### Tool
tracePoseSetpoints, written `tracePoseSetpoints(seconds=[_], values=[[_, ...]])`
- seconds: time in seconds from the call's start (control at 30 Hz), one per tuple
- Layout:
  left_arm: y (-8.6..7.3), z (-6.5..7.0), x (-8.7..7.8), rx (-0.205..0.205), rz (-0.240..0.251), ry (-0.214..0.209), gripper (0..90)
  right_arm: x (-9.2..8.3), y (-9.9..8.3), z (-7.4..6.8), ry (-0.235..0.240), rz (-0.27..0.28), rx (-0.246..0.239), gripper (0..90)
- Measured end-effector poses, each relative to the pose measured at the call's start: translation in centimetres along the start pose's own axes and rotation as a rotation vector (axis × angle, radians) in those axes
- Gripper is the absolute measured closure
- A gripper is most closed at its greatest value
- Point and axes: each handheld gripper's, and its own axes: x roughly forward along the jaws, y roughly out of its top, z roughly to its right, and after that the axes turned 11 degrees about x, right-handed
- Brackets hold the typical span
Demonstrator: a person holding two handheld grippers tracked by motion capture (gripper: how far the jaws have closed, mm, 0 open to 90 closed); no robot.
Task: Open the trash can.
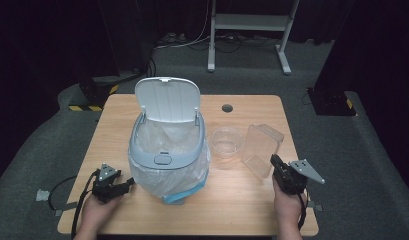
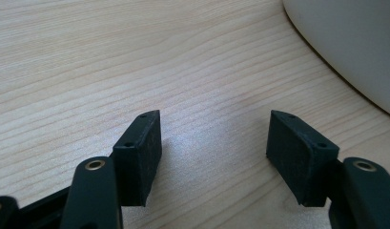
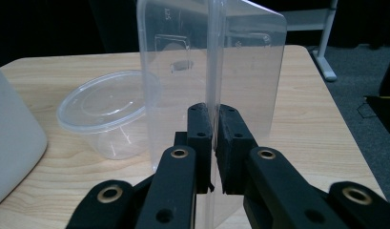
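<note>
A grey-white waste bin (image 1: 167, 150) with a clear bag liner stands on the wooden table (image 1: 242, 200), its lid (image 1: 167, 99) flipped up. To its right are a round clear tub (image 1: 227, 141) and a clear rectangular container (image 1: 261, 147) tilted on edge. My right gripper (image 1: 276, 162) is shut on that container's wall; in the right gripper view the jaws (image 3: 215, 112) pinch the thin plastic (image 3: 183, 62), with the round tub (image 3: 107, 112) to the left. My left gripper (image 1: 129, 184) rests low by the bin's left base, open (image 2: 214, 124) over bare wood, with the bin wall (image 2: 354, 43) at the upper right.
A small dark hole (image 1: 227, 108) sits in the table near its far edge. Beyond the table stand a metal frame (image 1: 249, 22) and cables on the grey floor. A black stand base (image 1: 332, 100) lies off the right corner. The bin's side (image 3: 11, 143) shows at the left of the right gripper view.
</note>
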Motion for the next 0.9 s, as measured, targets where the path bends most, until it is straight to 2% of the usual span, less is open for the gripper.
tracePoseSetpoints(seconds=[0.3, 0.9], values=[[0.0, 0.0, 0.0, -0.002, 0.001, 0.000, 36.0, -0.5, 0.1, -1.3, 0.006, 0.029, -0.044, 85.5], [0.0, 0.0, 0.0, -0.003, -0.001, -0.001, 35.3, -1.5, 0.8, -2.8, 0.043, 0.073, -0.073, 85.7]])
